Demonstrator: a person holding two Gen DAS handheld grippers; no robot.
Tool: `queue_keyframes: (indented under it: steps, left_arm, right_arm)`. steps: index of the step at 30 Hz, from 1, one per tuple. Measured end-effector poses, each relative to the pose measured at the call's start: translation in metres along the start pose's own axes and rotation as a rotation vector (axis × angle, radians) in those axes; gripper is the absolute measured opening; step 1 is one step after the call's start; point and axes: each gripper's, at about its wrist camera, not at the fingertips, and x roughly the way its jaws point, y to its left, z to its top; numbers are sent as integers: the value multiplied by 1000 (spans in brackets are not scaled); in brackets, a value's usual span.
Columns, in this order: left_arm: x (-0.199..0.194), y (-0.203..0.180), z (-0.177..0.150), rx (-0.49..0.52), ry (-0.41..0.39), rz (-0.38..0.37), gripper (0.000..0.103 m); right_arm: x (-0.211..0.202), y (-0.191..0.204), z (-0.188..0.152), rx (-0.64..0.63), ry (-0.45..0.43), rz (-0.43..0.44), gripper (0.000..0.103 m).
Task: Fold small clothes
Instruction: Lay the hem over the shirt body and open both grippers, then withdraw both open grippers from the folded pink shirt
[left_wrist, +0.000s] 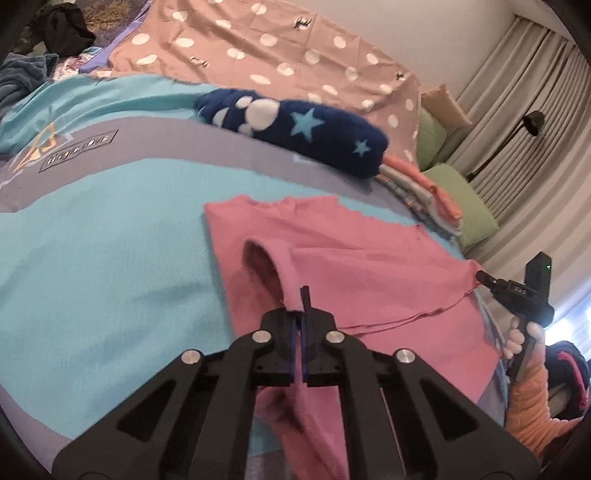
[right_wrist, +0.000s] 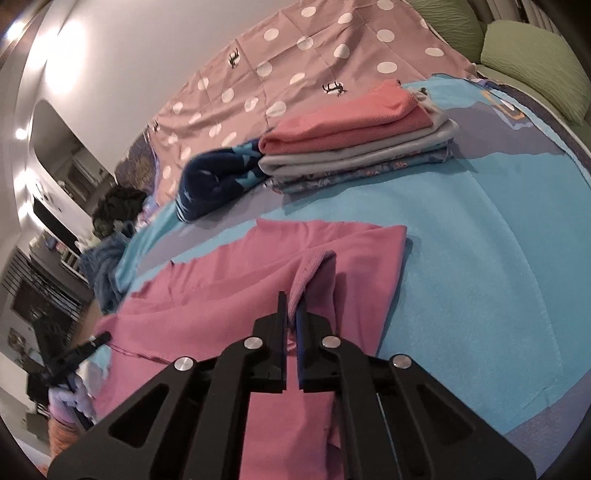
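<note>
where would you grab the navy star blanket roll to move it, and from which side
Grip the navy star roll across its middle, coming from above on the side facing the pink garment. It lies as a long, soft roll, with the folded stack touching one end, so the ends are poorer access.

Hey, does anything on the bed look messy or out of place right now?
Mostly tidy. The folded stack sits square, but the navy star-print piece beside it is a loose roll, not folded flat. Dark clothes lie heaped at the far edge. The pink garment is only mid-fold.
</note>
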Motion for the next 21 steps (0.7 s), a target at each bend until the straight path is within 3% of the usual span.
queue_keyframes:
  steps: [3,6,10,12,16,21]
  left_arm:
    - [-11,-11,16,14,-50,-36,2]
    - [-9,-17,46,-5,-87,-69,2]
    - [31,-3,86,-38,-86,9,4]
    - [49,12,91,-79,-69,47,16]
    - [60,26,82,-95,-46,70,42]
    - [57,29,63,-67,-1,119,44]
  right_arm:
    - [-11,-1,16,43,-53,56,3]
    - [-12,0,42,65,-90,55,3]
    - [24,-11,74,81,-80,-20,4]
    - [41,-18,75,87,-34,-95,20]
    - [48,-21,58,17,16,-118,27]
    - [40,-34,44,13,47,-157,28]
